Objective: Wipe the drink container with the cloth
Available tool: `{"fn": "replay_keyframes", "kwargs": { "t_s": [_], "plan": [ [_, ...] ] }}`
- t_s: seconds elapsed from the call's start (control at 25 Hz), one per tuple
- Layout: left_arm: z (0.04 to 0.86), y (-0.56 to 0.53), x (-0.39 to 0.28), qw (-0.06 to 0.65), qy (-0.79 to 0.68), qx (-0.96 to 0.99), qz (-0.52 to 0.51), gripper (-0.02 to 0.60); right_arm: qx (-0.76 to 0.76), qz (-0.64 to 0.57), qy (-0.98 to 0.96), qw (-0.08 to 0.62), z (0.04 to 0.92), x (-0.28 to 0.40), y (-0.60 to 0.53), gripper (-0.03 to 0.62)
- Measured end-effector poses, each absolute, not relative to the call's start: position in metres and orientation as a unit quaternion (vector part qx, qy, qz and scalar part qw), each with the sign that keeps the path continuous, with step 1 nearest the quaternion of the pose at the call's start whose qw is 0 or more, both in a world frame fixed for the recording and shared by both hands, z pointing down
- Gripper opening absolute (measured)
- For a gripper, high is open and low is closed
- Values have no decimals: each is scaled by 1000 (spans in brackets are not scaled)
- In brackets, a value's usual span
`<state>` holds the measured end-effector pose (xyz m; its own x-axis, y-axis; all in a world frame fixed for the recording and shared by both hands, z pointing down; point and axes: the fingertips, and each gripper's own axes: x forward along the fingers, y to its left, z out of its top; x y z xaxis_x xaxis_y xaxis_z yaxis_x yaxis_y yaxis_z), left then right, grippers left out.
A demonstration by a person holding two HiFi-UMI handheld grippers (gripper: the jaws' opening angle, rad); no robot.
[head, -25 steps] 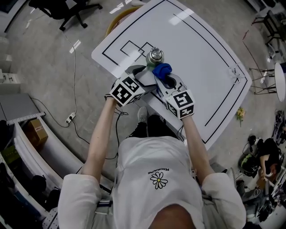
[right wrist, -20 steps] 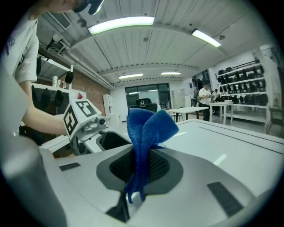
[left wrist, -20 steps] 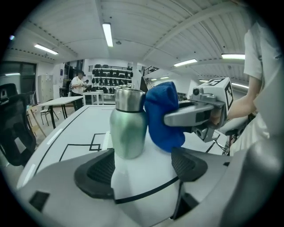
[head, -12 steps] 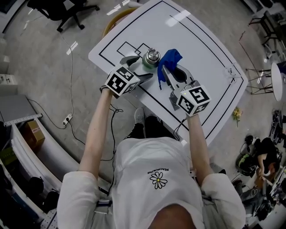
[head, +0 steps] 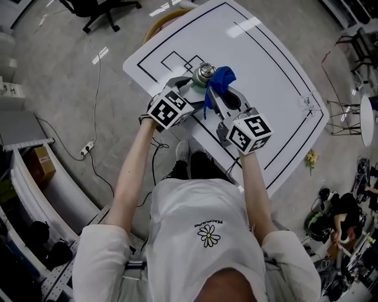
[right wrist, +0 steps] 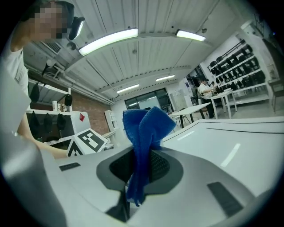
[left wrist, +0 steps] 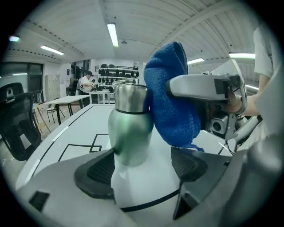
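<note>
A steel drink bottle (head: 204, 73) with a pale green body (left wrist: 128, 128) stands upright on the white table (head: 266, 65). My left gripper (head: 190, 87) is open around its base; the bottle touches the left pad (left wrist: 95, 170), while the right pad (left wrist: 188, 164) stands apart. My right gripper (head: 217, 97) is shut on a blue cloth (head: 221, 78). In the left gripper view the cloth (left wrist: 171, 102) presses against the bottle's right side near the neck. In the right gripper view the cloth (right wrist: 144, 133) sticks up from the right gripper (right wrist: 140, 166), and the bottle is hidden behind it.
Black lines mark rectangles on the table, whose near edge lies under my grippers. A small clear object (head: 307, 101) sits near the right edge. An office chair (head: 97, 9) and a cable with a power strip (head: 90, 156) are on the floor at left.
The right gripper has brought the cloth left from beside the bottle until it lies against the bottle's upper side. The left gripper has stayed around the bottle's base.
</note>
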<state>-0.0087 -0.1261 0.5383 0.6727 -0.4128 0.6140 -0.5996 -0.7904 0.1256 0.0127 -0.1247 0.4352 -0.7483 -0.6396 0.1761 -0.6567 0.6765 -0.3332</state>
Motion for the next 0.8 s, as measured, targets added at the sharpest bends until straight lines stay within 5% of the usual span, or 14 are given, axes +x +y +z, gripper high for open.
{"fn": "replay_keyframes", "kwargs": {
  "t_s": [0.8],
  "plan": [
    [529,-148,-28,166,-307,898,267,385,352,187,-917,35,435,5,-129,43]
  ]
}}
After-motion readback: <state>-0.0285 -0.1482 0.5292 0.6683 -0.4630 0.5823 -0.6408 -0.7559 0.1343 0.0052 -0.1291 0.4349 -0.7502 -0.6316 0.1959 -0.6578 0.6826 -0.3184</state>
